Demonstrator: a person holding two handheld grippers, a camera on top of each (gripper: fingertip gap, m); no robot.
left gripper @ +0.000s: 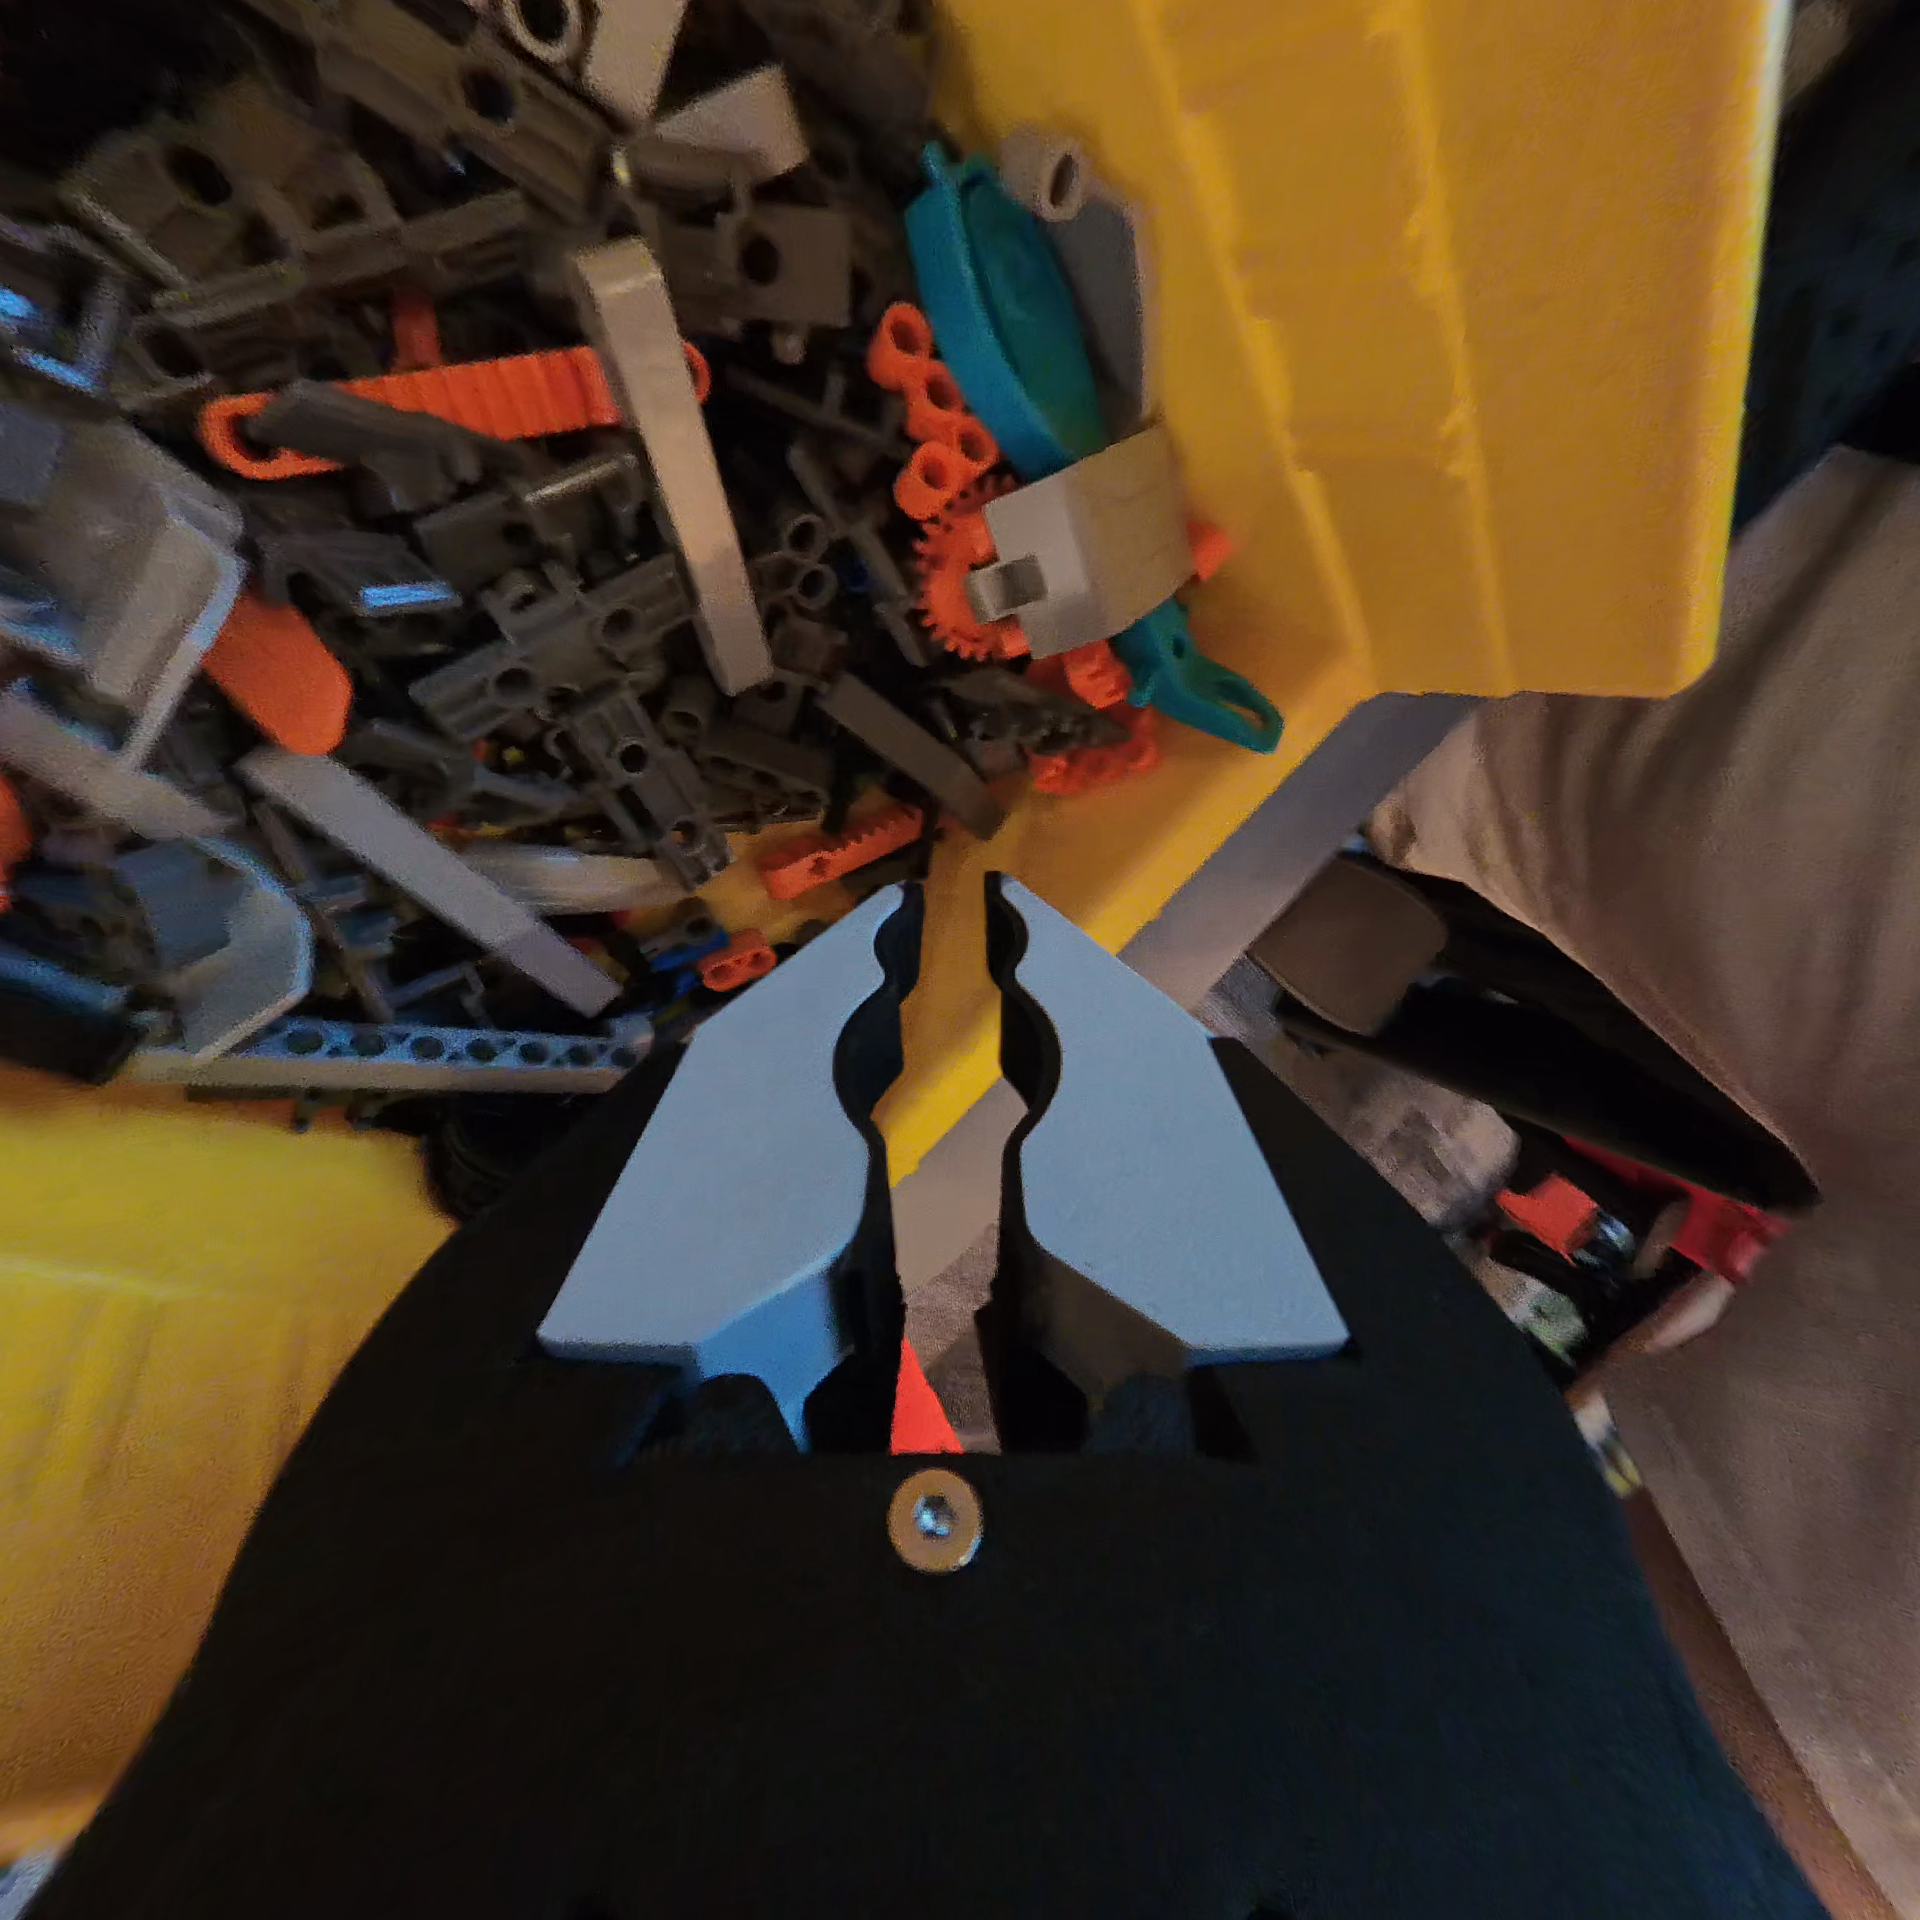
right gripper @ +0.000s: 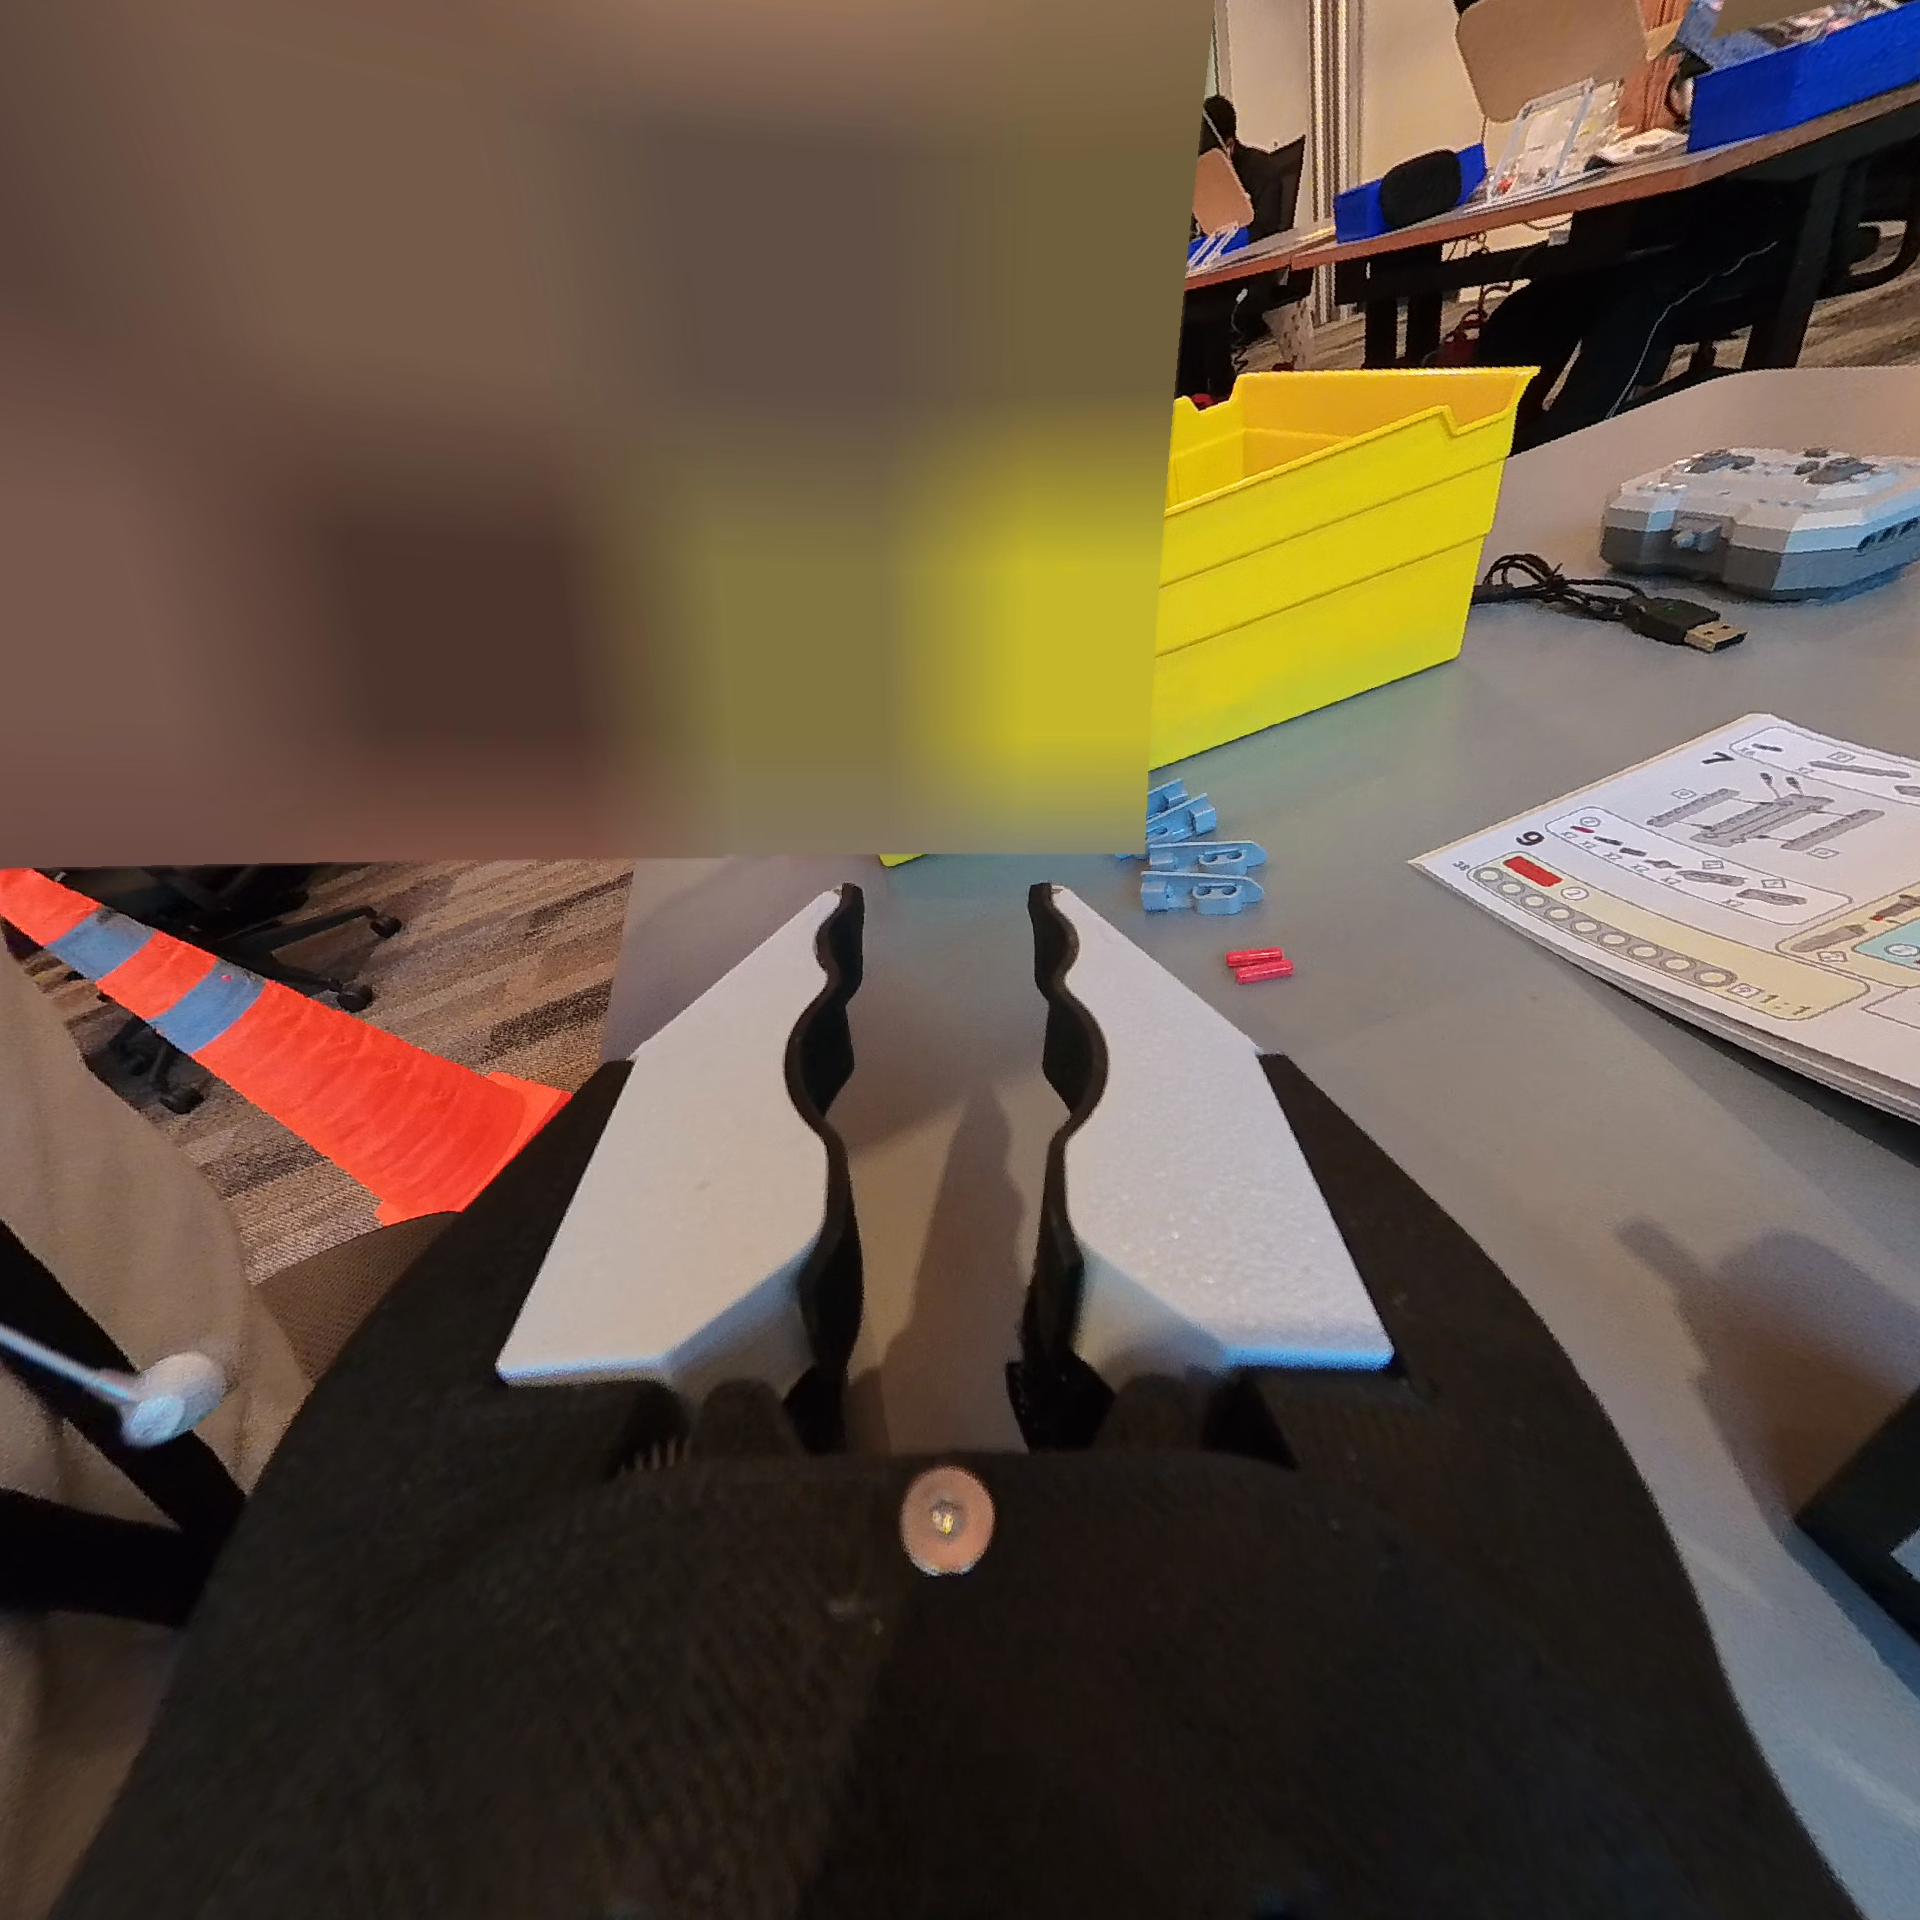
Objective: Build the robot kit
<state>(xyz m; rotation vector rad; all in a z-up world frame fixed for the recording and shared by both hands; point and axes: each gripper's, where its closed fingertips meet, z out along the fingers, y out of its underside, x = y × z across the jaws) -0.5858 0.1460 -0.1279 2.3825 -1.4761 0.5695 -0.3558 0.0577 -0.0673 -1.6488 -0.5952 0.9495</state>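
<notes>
In the left wrist view, the left gripper [left gripper: 954, 883] is hovering over the near right corner of a yellow bin [left gripper: 1403, 364]. Its jaws are standing a narrow gap apart, released, with nothing between them. The bin is holding a heap of plastic building parts, mostly dark grey. At the near left a long grey beam with holes [left gripper: 416, 1044] is lying with its long axis running left to right. A small orange link [left gripper: 736, 958] is sitting just left of the fingertips, and a short orange toothed bar [left gripper: 842, 850] is lying nearest them, just beyond, its long axis rising from left to right. Farther off, a pale grey curved panel [left gripper: 675, 468] is running near to far, with an orange gear [left gripper: 961, 582] and a teal part [left gripper: 1003, 312] against the right wall.

In the right wrist view, the right gripper [right gripper: 945, 894] is hanging low over a grey table [right gripper: 1455, 1143], jaws spread wide and gripping nothing. Blue parts [right gripper: 1200, 857] are clustering just beyond its right fingertip, at the foot of the bin. Two red pins [right gripper: 1259, 964] are lying side by side near them, long axes running left to right. Farther right, a printed booklet [right gripper: 1714, 904] is lying open. Beyond it, a black cable [right gripper: 1621, 608] is trailing beside a grey control block [right gripper: 1766, 520].
</notes>
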